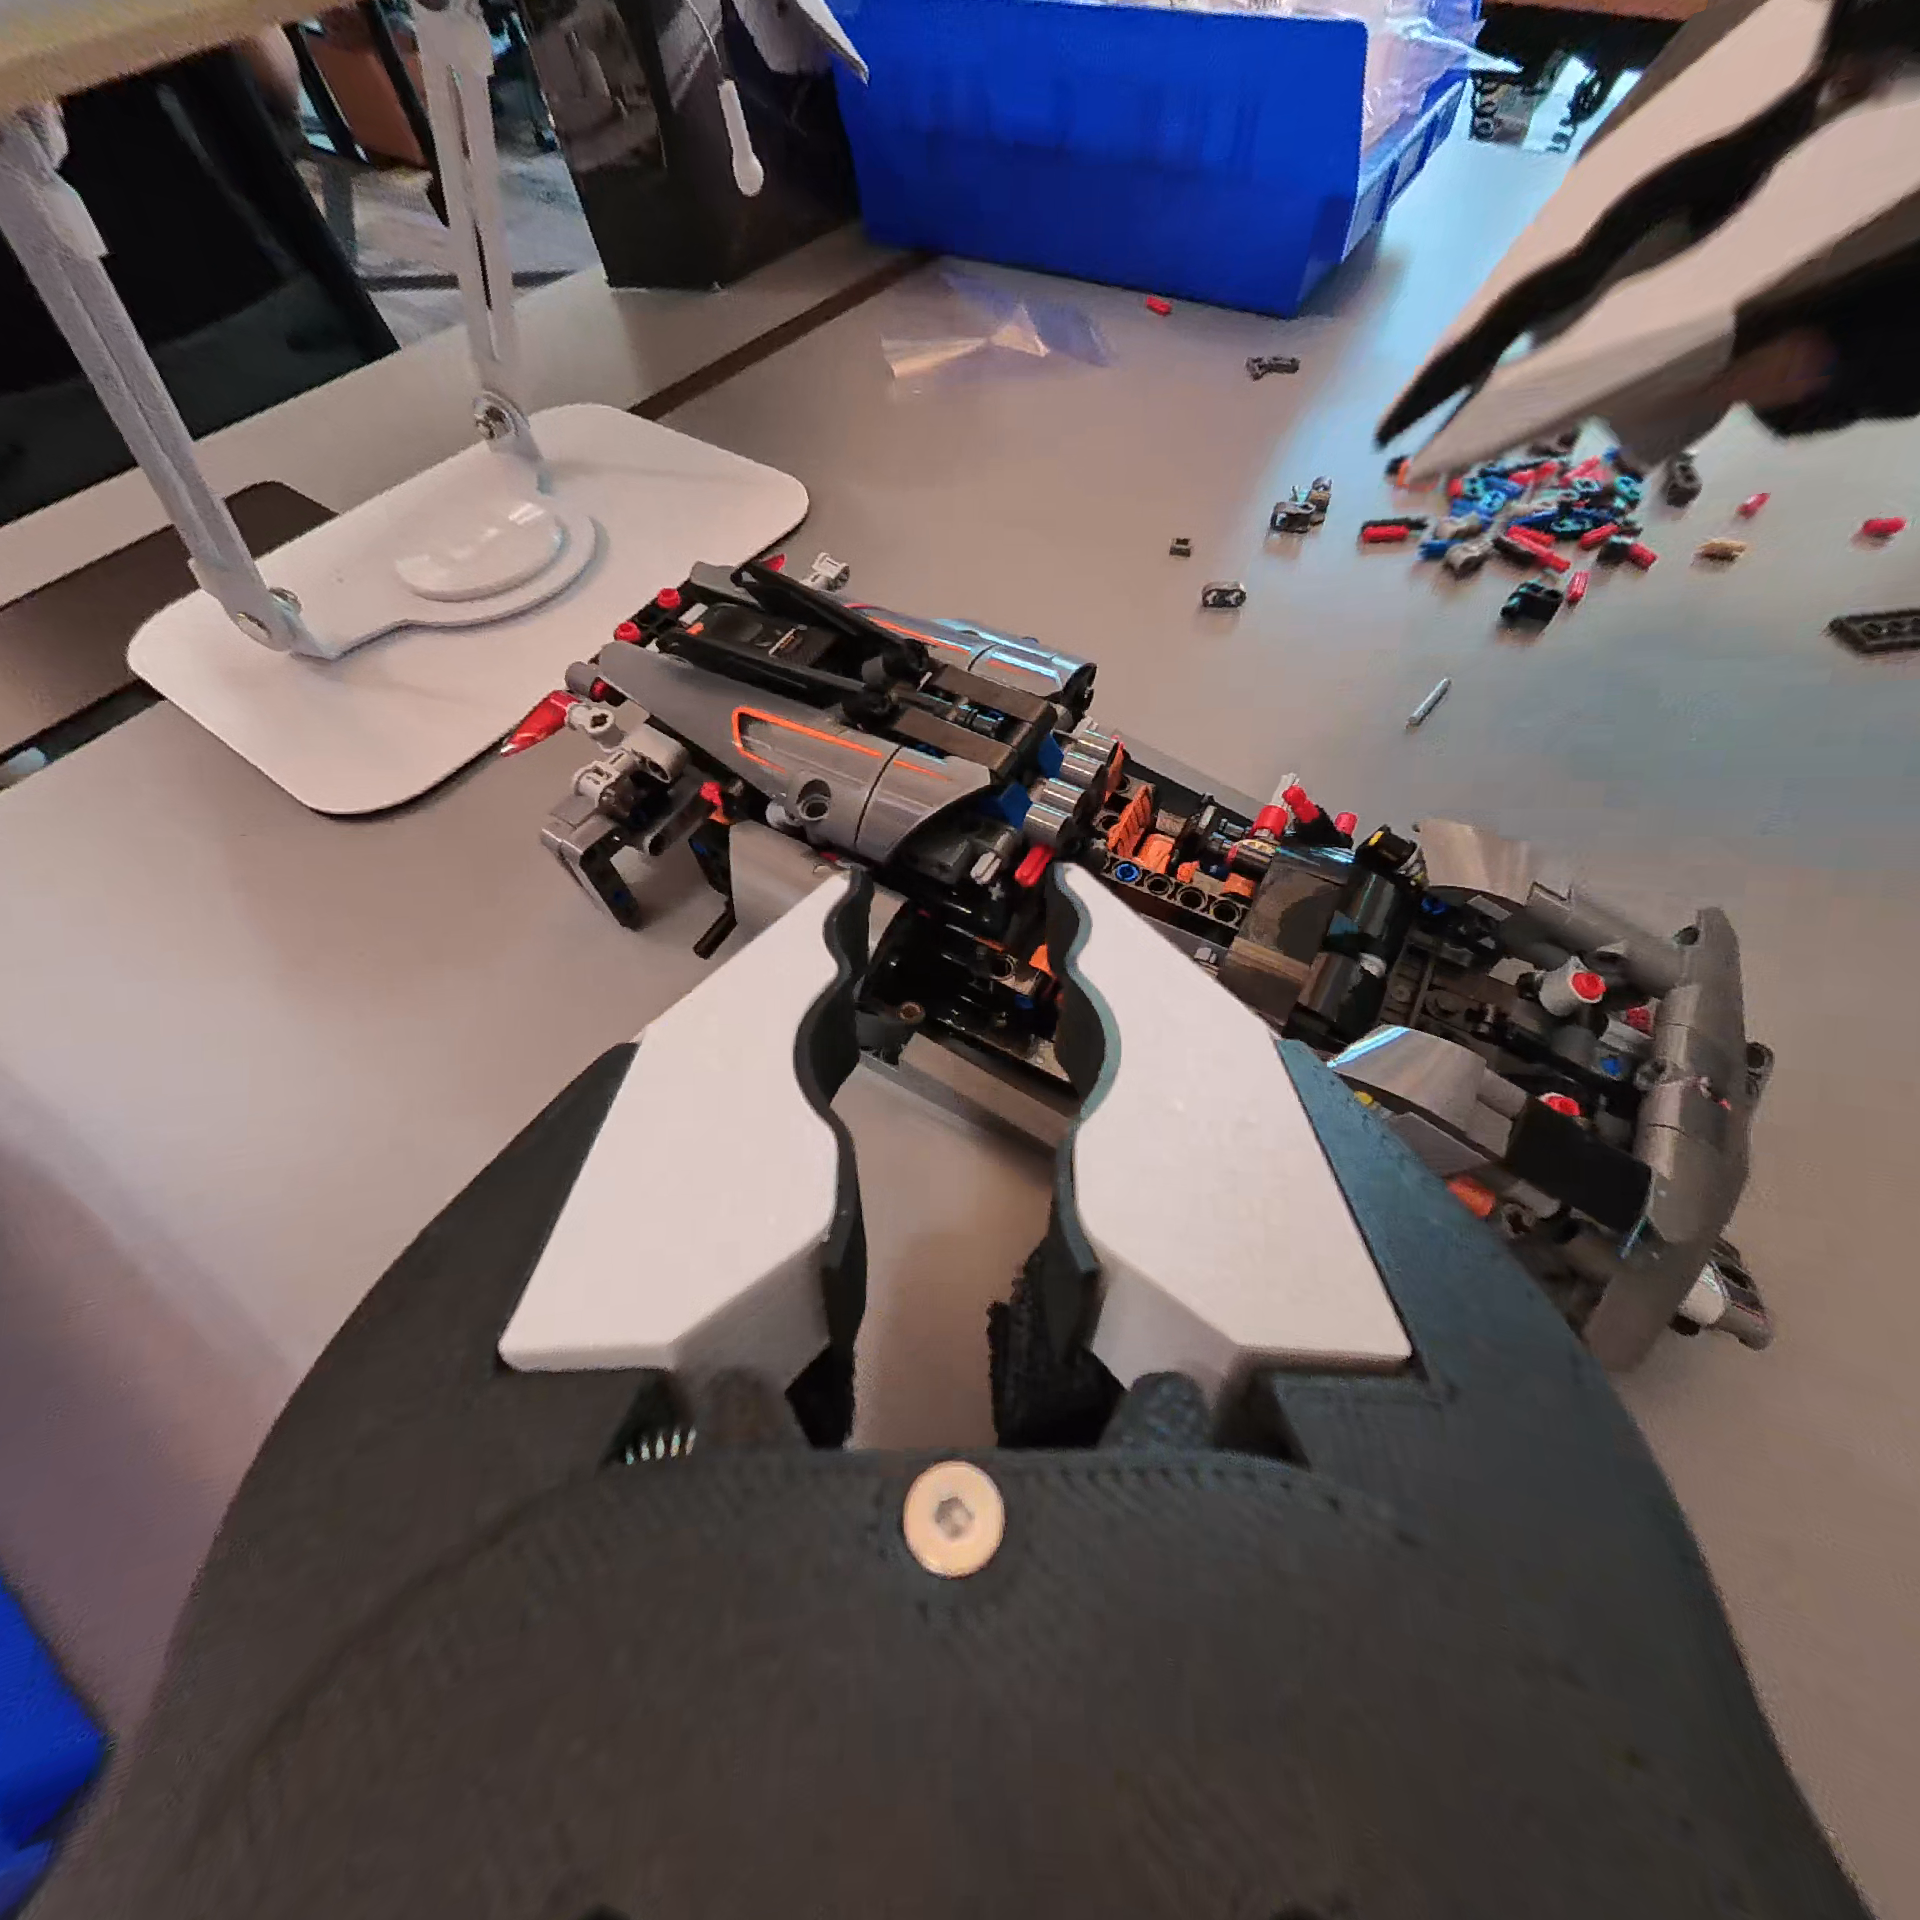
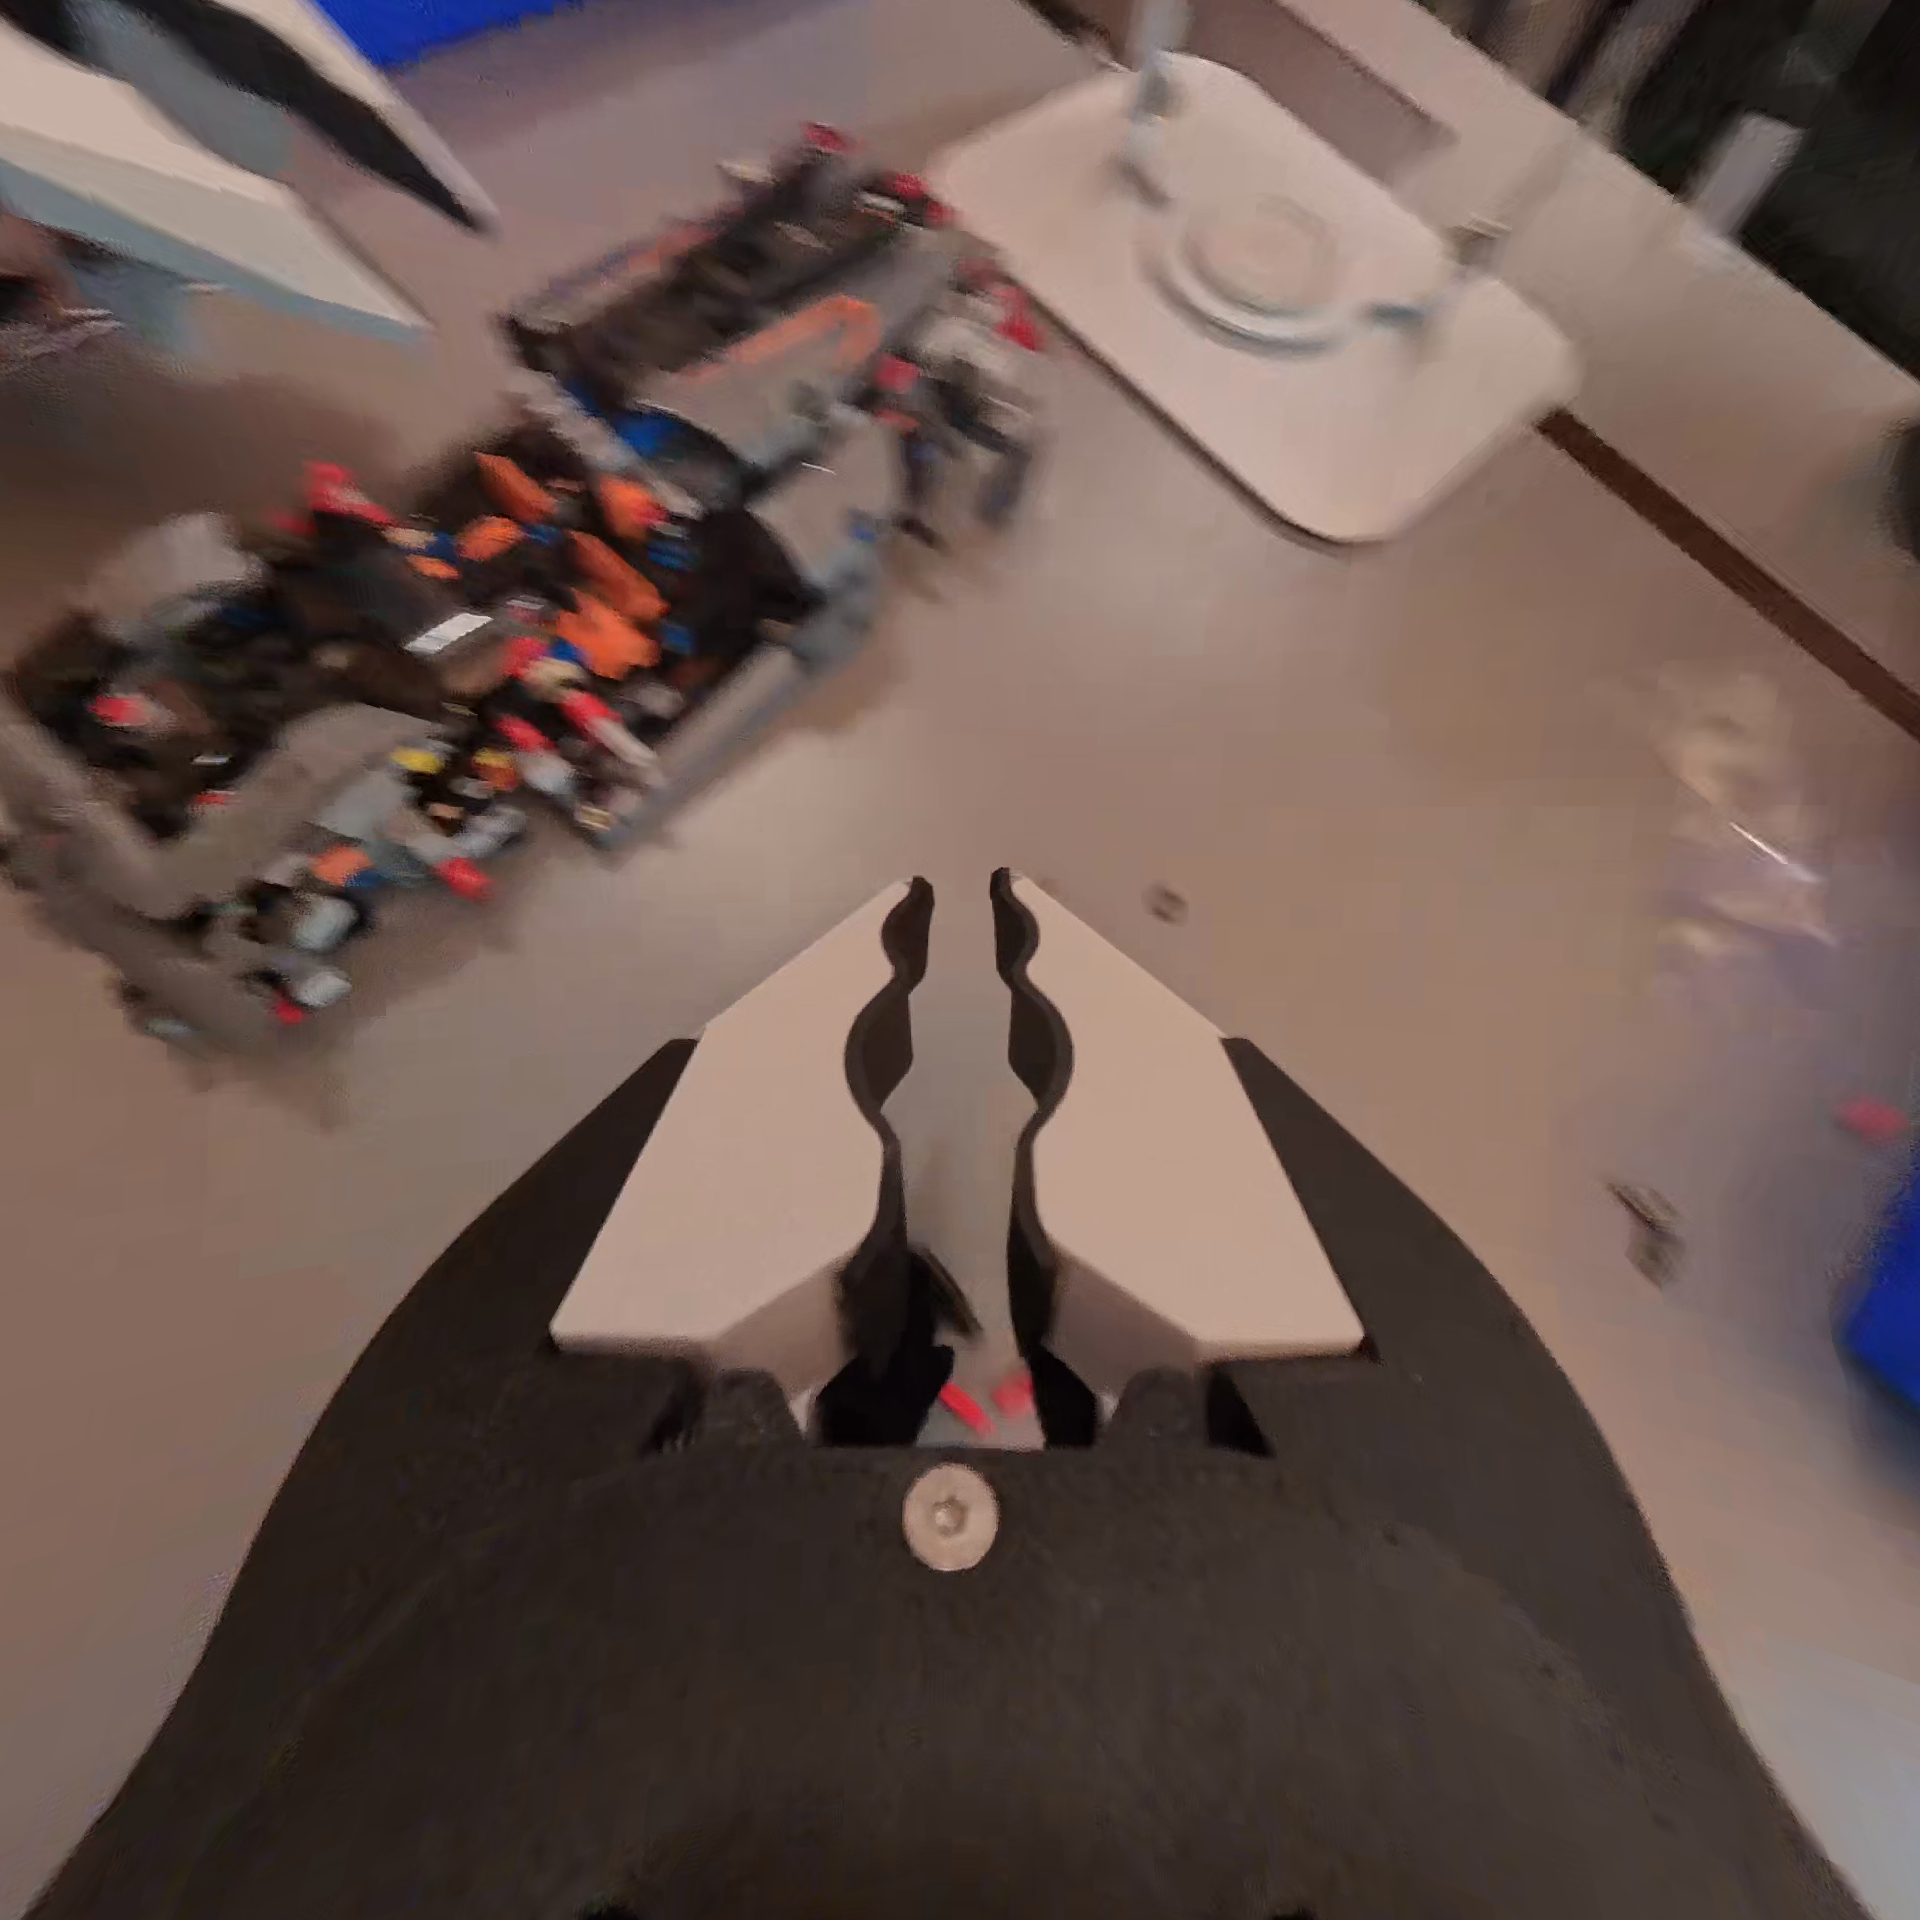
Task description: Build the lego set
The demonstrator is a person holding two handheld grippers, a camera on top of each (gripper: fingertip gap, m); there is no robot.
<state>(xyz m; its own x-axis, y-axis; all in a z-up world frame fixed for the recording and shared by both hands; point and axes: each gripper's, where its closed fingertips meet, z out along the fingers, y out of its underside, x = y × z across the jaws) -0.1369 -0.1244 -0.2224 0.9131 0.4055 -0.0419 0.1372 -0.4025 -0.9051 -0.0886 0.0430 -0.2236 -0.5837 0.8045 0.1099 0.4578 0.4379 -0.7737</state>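
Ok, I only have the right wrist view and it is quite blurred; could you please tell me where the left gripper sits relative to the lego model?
Observer: The left gripper is open, with its fingertips on either side of the lego model's middle section. I cannot tell whether they touch it.
Operator: Thank you. And where are the loose pieces?
Observer: A pile of small red, blue and black pieces lies on the table beyond the model, at the tips of your right gripper.

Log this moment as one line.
left gripper: open at lego car | right gripper: open, empty, over table | loose pieces: unpicked
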